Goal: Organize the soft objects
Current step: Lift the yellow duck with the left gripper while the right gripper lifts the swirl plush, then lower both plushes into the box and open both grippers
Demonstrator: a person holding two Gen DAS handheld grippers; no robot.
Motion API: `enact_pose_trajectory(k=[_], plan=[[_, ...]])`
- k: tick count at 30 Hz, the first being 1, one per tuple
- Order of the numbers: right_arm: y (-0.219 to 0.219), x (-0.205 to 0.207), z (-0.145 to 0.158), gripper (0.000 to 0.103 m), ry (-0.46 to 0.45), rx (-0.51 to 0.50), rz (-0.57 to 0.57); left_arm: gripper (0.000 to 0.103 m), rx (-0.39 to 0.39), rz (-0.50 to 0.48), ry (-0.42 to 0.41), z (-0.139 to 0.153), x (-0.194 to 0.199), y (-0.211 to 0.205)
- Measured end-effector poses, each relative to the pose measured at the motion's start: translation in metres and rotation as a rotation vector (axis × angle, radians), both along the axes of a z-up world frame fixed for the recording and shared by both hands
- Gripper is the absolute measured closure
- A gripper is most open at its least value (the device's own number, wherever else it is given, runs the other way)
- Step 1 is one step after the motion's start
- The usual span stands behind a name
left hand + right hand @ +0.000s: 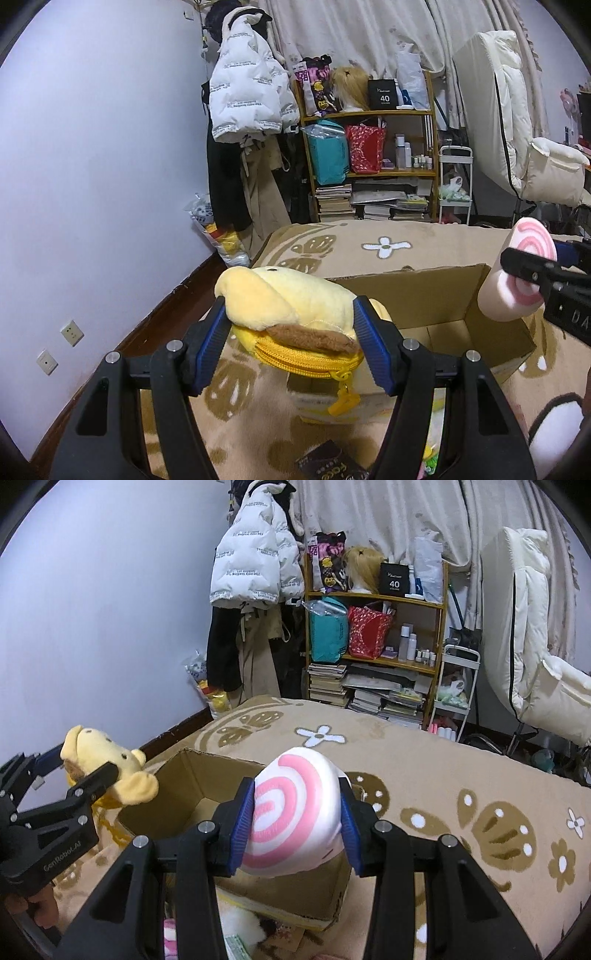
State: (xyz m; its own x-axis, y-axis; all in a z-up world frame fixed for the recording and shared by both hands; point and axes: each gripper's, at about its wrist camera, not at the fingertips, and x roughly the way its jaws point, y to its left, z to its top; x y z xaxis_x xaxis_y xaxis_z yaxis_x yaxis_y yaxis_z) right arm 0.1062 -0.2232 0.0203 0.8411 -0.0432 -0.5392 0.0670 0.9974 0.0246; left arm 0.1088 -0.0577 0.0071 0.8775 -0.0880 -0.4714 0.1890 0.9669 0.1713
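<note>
Both grippers hover over the open brown cardboard box (207,786), the left gripper (291,325) grasping a yellow plush duck pouch (295,302), the right gripper (295,830) grasping a pink-and-white spiral plush roll (295,812).

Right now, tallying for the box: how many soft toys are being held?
2: yellow duck plush in the left tongs; pink swirl plush in the right tongs. Others may be hidden.

At the lower edge of the right wrist view, a pink-and-white plush (170,939) is cut off; the cardboard box (192,771) floor hides behind the swirl plush (291,812).
</note>
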Motion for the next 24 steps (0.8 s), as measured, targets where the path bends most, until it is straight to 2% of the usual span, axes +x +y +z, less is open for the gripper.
enact_pose_trajectory(k=[17,24], plan=[[-0.007,0.032,-0.036,0.057,0.072,0.005,0.009,0.037,0.006,-0.072,0.092,-0.029,0.027,-0.018],[-0.009,0.037,-0.048,0.057,0.106,0.029,0.015,0.036,0.054,-0.102,0.13,-0.043,0.028,-0.031]])
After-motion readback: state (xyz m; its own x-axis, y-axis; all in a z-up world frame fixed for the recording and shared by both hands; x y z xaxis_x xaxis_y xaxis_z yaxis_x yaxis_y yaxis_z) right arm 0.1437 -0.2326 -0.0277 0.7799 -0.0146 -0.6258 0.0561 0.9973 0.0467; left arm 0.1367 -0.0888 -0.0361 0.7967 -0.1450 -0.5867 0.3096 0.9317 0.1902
